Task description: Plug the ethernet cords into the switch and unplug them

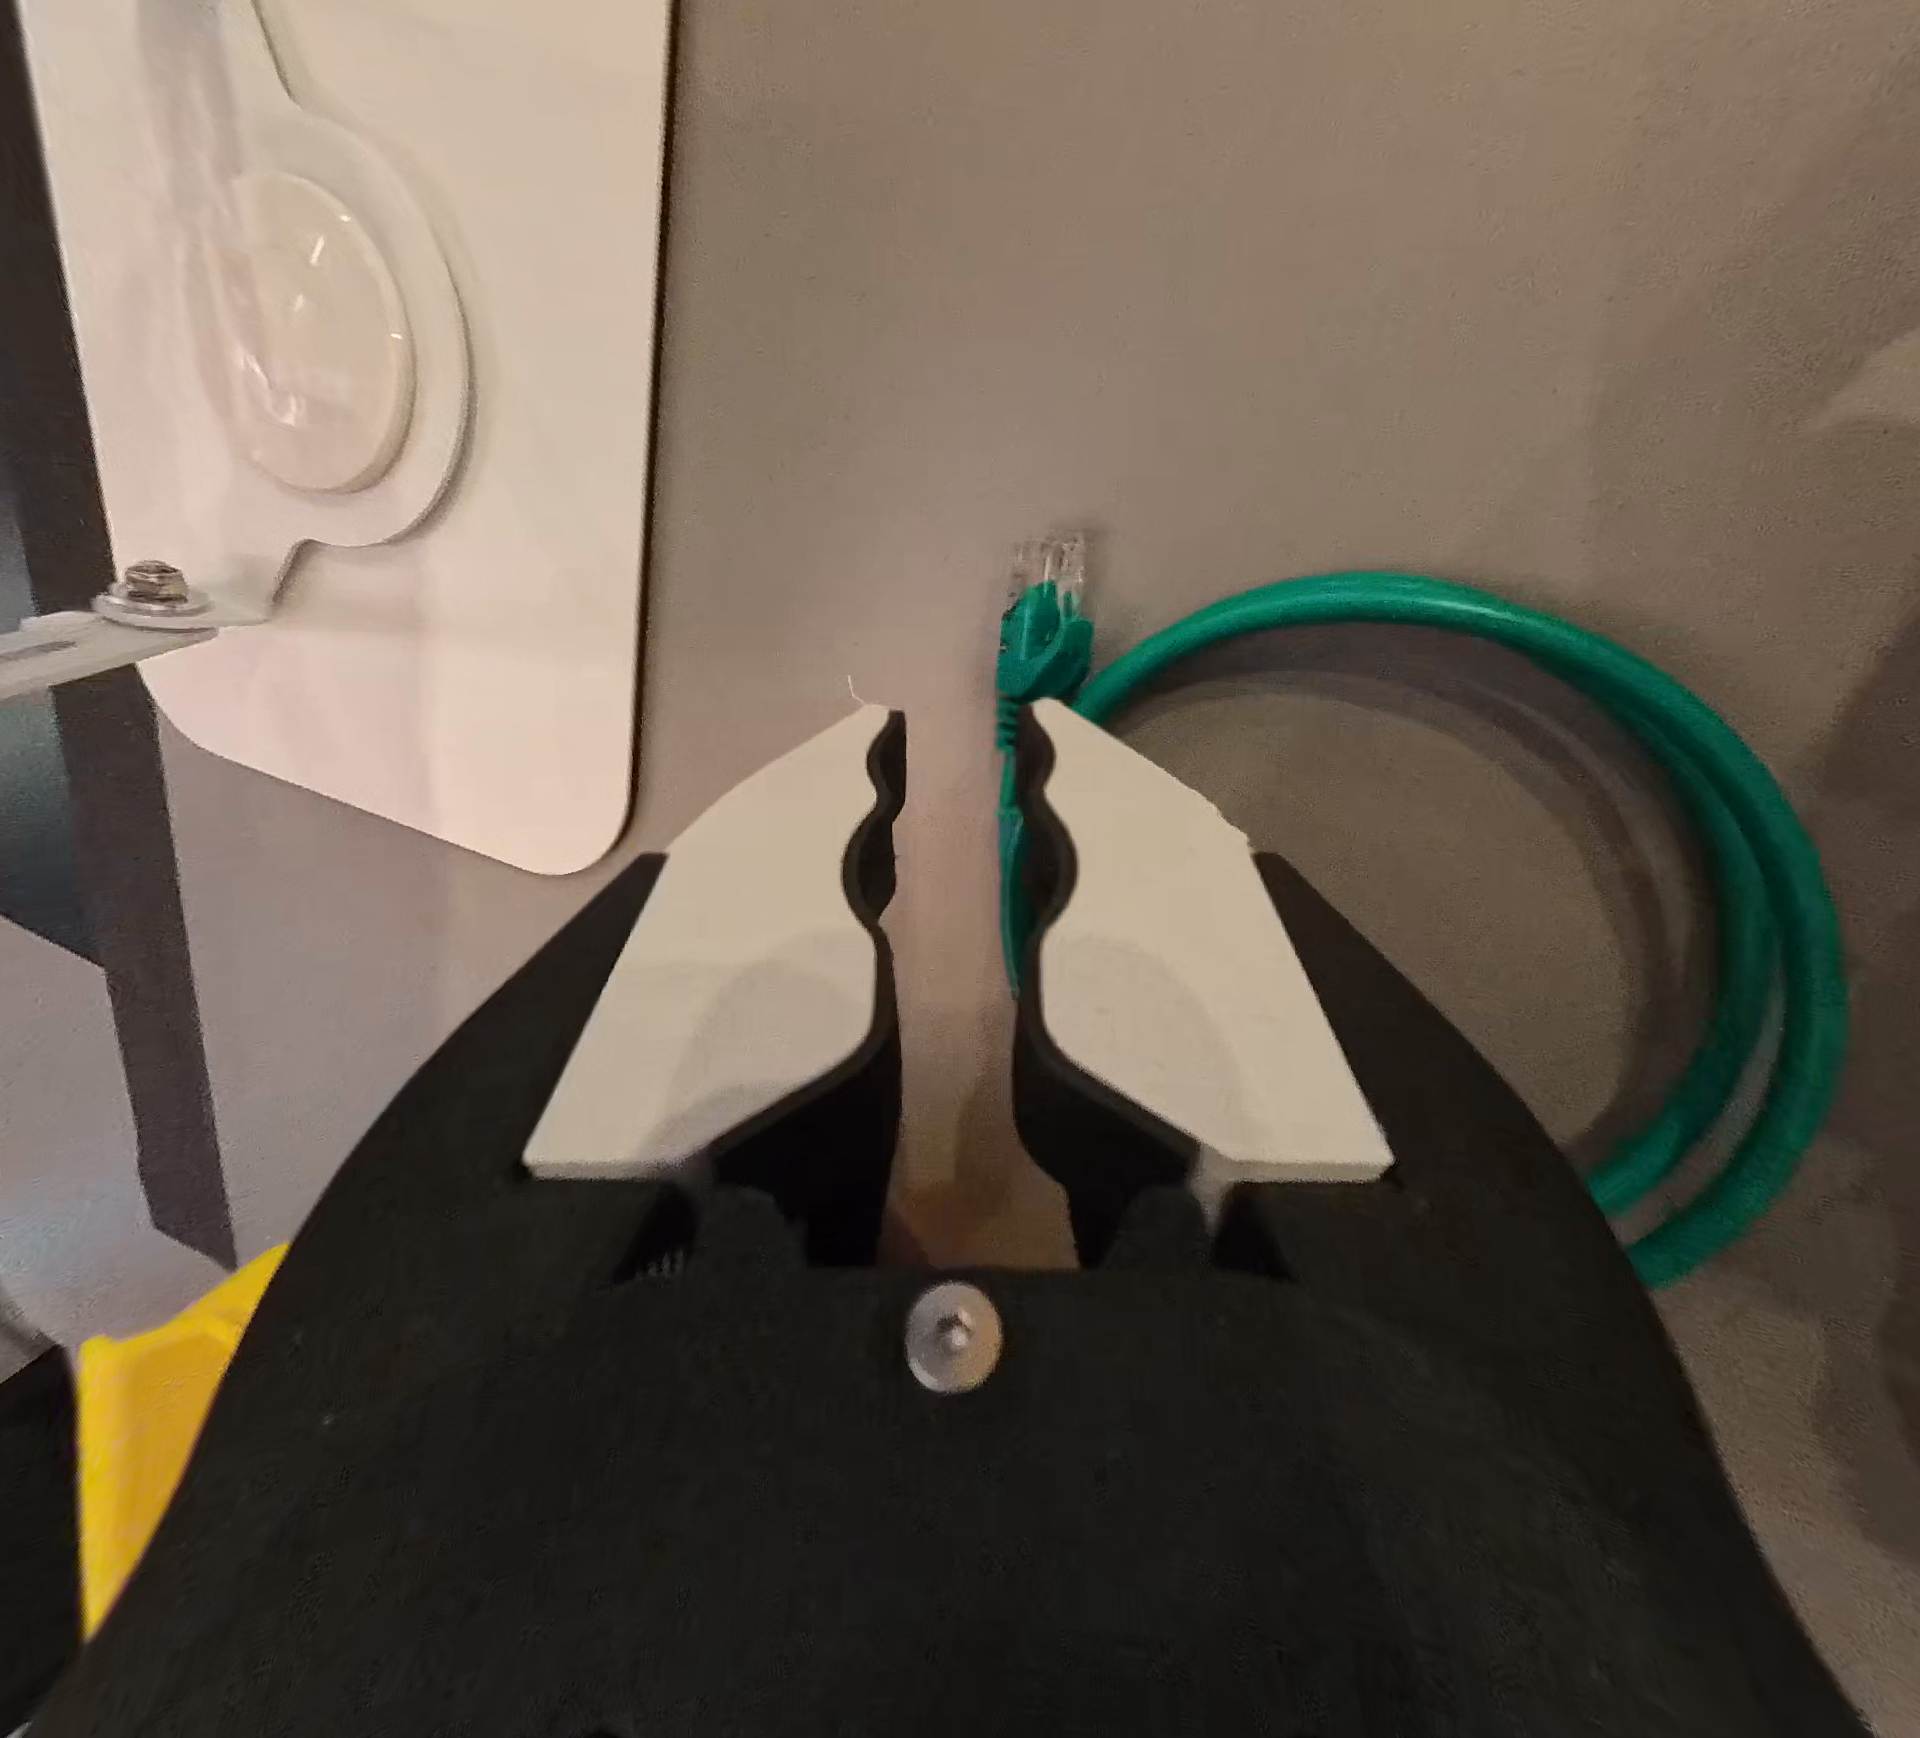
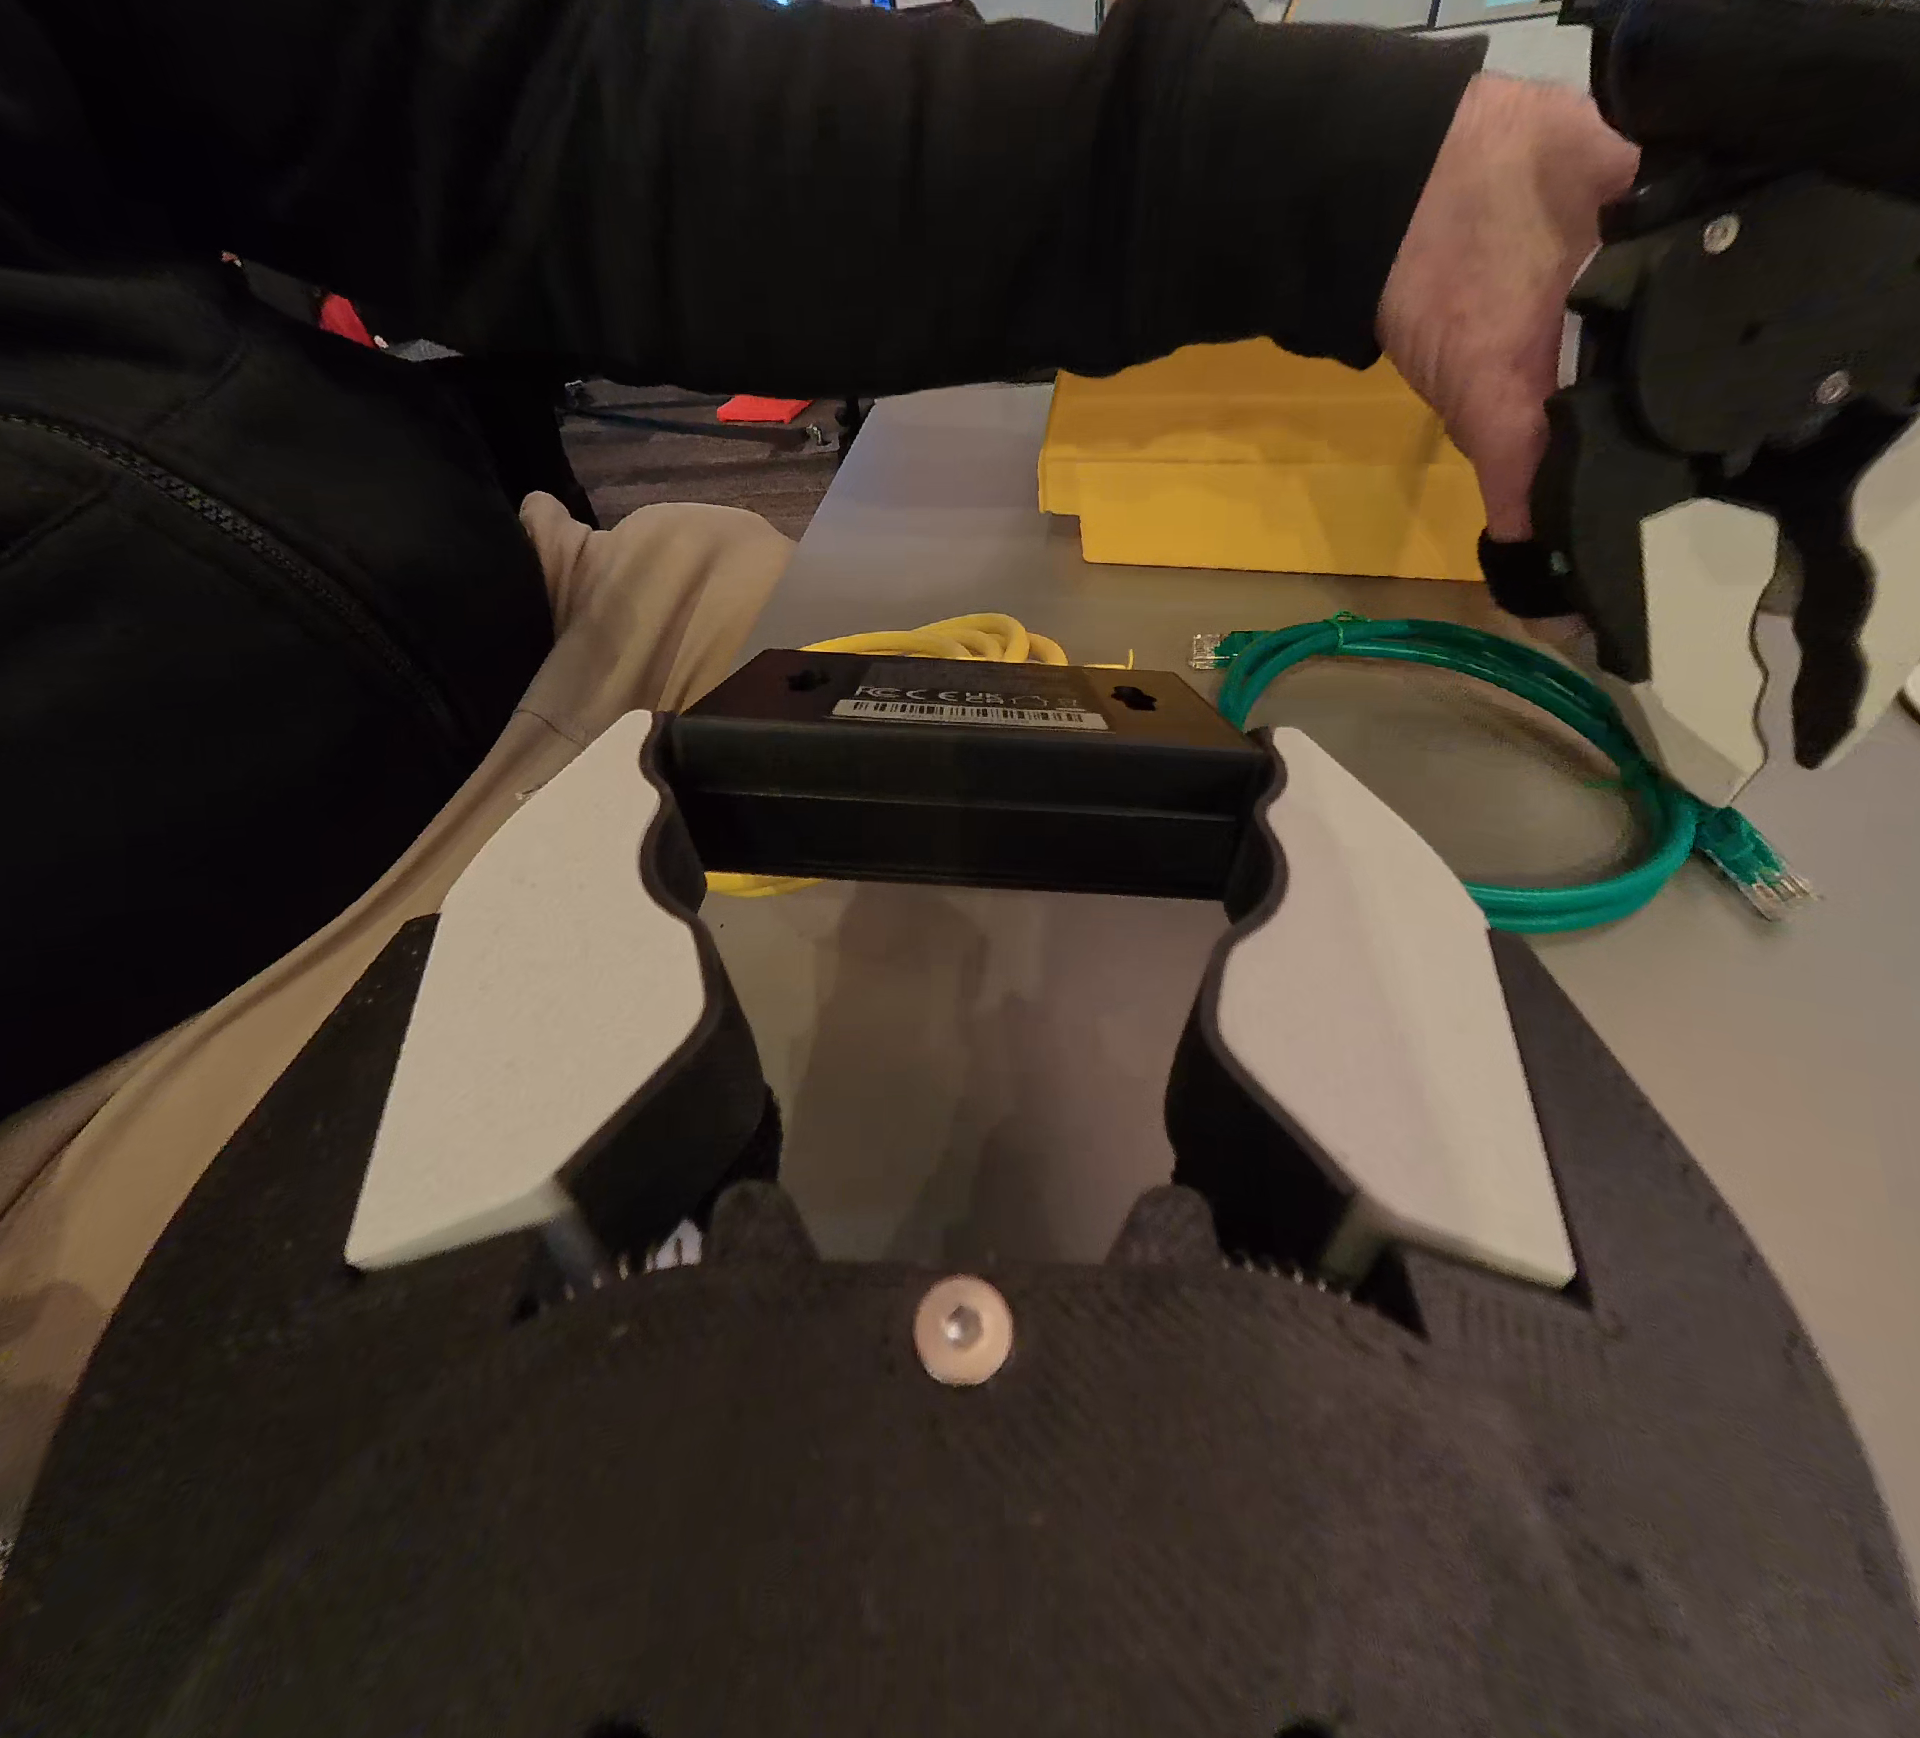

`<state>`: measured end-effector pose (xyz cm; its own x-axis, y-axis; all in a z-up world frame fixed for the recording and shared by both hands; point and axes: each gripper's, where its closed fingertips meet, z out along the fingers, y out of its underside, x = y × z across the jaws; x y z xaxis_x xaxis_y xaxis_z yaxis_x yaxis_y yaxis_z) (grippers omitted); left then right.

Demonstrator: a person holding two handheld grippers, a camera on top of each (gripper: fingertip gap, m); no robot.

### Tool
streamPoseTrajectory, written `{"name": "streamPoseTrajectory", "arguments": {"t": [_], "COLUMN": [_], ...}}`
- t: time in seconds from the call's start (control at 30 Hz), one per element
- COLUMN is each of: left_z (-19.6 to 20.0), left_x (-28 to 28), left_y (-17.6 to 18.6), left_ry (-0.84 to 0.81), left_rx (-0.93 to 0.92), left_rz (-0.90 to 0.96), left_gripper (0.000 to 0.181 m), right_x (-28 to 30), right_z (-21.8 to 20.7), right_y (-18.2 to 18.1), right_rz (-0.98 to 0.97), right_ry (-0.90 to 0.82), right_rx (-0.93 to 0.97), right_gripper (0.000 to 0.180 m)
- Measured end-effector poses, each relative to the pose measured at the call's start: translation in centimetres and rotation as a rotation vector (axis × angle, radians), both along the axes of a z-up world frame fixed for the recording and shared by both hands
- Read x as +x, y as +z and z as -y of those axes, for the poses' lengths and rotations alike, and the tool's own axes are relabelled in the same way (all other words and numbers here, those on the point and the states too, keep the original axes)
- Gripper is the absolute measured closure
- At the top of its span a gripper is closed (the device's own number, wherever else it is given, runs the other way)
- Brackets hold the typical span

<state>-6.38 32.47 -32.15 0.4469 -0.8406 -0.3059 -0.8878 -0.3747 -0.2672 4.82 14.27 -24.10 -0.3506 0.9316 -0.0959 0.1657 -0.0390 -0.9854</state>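
Green cord lies coiled on the grey tabletop, and the coming move turns on its near plug. From the left claw this plug sits just ahead of the tips and a little to the right. Its long axis runs almost parallel to the claw's fingers, with the clear end pointing away. The left claw is open by a narrow gap and holds nothing; the cord passes close along the inner edge of its right finger.

The right claw is closed on the black switch, gripping it by its two short ends above the tabletop, left of the green cord. A yellow cord lies behind the switch. The left claw is judged nearer to the green plug, so it should take it.
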Motion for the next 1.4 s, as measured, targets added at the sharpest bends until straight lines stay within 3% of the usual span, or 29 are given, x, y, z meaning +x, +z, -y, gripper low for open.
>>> {"name": "streamPoseTrajectory", "arguments": {"t": [0.13,0.27,0.33,0.63,0.87,1.07,1.17,1.4], "left_z": [0.1,0.0,0.1,0.6,0.8,1.3,1.4,0.7], "left_x": [0.4,0.4,1.0,2.1,2.9,3.7,3.8,3.7], "left_y": [-0.4,-0.3,-0.1,-0.3,0.3,0.2,-0.4,-1.0], "left_ry": [0.040,0.006,-0.026,-0.132,-0.159,-0.196,-0.171,-0.146], "left_rx": [-0.022,0.008,0.017,0.055,0.081,0.056,0.002,0.023], "left_rz": [0.076,0.056,0.067,-0.006,0.048,0.045,0.077,0.096], "left_gripper": [0.170,0.163,0.149,0.166,0.151,0.153,0.163,0.158], "right_x": [0.0,-0.1,0.0,-0.1,-0.1,0.0,0.0,0.0], "right_z": [0.0,0.1,0.1,0.1,0.1,0.1,0.1,0.2], "right_y": [0.0,-0.1,-0.1,-0.2,-0.2,-0.2,-0.2,-0.3], "right_rz": [0.002,0.006,0.006,0.013,0.013,0.014,0.013,0.017], "right_ry": [0.000,0.001,0.001,0.005,0.006,0.007,0.006,0.008], "right_rx": [0.002,0.005,0.005,0.008,0.005,0.003,0.003,0.006], "right_gripper": [0.080,0.080,0.080,0.080,0.080,0.080,0.080,0.080]}}
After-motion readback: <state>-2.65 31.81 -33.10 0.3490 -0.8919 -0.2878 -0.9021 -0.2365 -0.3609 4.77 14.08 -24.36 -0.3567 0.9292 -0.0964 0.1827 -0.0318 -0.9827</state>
